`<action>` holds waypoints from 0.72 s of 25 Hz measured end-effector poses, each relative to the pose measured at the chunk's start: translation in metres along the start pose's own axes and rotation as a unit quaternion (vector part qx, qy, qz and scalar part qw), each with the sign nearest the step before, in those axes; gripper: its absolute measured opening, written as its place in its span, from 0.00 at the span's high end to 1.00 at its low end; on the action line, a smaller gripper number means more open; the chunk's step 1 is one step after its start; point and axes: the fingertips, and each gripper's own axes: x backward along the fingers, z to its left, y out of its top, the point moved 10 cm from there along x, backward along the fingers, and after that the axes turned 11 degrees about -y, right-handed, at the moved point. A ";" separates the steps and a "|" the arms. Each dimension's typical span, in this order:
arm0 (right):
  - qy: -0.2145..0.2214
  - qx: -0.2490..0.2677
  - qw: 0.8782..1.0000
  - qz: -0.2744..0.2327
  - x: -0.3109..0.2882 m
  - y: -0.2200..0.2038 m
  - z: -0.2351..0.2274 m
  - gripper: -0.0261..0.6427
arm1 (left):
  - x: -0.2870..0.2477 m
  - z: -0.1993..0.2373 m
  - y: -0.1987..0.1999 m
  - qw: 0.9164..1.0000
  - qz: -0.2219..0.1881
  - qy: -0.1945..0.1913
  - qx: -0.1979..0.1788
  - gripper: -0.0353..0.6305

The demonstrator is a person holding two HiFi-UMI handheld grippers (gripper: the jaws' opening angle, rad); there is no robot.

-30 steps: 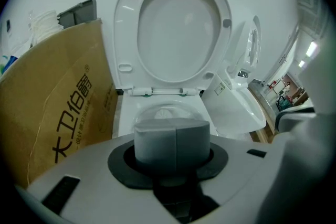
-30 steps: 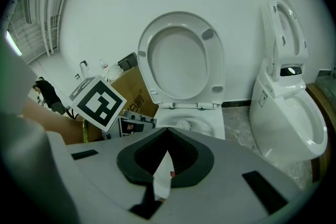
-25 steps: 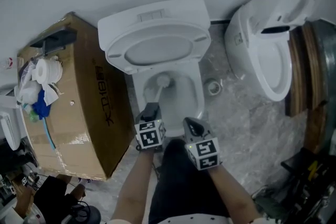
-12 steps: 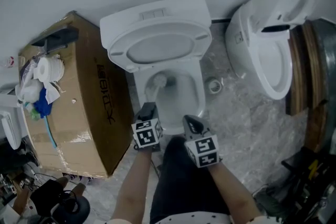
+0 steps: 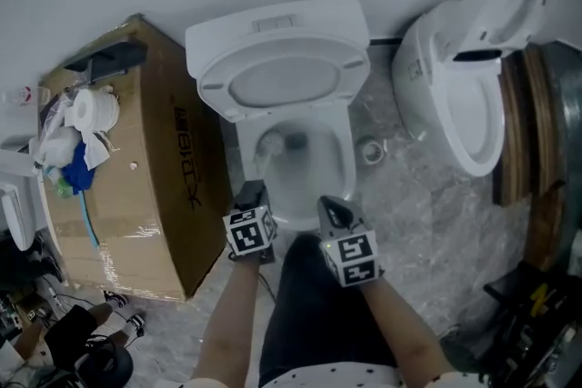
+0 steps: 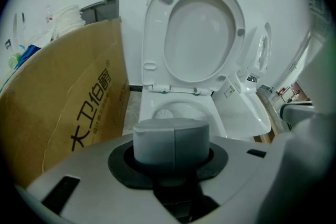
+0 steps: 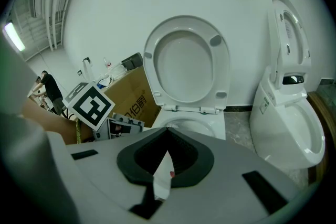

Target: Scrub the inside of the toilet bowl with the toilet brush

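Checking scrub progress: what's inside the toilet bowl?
The toilet brush head sits inside the toilet bowl, handle in the left hand-held gripper. That hand-held gripper covers the bowl's near-left edge.

1. The cardboard box (image 6: 58, 134) beside the toilet carries large dark Chinese characters (image 6: 92, 107) down its side, which look to me like 大卫伯爵.
2. A small label (image 7: 264, 104) on the second toilet (image 7: 286, 139) is too small to read.
3. The marker cube (image 5: 249, 233) shows a black-and-white square code, no letters.

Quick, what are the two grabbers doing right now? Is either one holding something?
Left gripper: shut on the handle of the toilet brush.
Right gripper: shut, holding nothing.
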 end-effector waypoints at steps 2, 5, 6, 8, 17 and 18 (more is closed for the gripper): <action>0.000 0.003 1.000 -0.001 0.003 0.002 0.001 0.95 | 0.003 0.002 -0.003 1.000 0.002 0.004 0.004 0.71; 0.000 0.008 1.000 -0.005 0.008 0.004 0.001 0.95 | 0.008 0.004 -0.009 1.000 0.006 0.011 0.008 0.71; 0.000 0.009 1.000 -0.006 0.009 0.005 0.001 0.95 | 0.009 0.004 -0.011 1.000 0.008 0.013 0.009 0.71; 0.000 0.011 1.000 -0.006 0.012 0.005 0.000 0.95 | 0.012 0.004 -0.014 1.000 0.010 0.016 0.011 0.71; -0.002 0.020 1.000 -0.003 0.025 -0.003 0.004 0.95 | 0.023 0.006 -0.033 1.000 0.019 0.021 0.011 0.71; 0.000 0.022 1.000 -0.003 0.026 -0.004 0.005 0.95 | 0.024 0.006 -0.035 0.999 0.020 0.022 0.012 0.71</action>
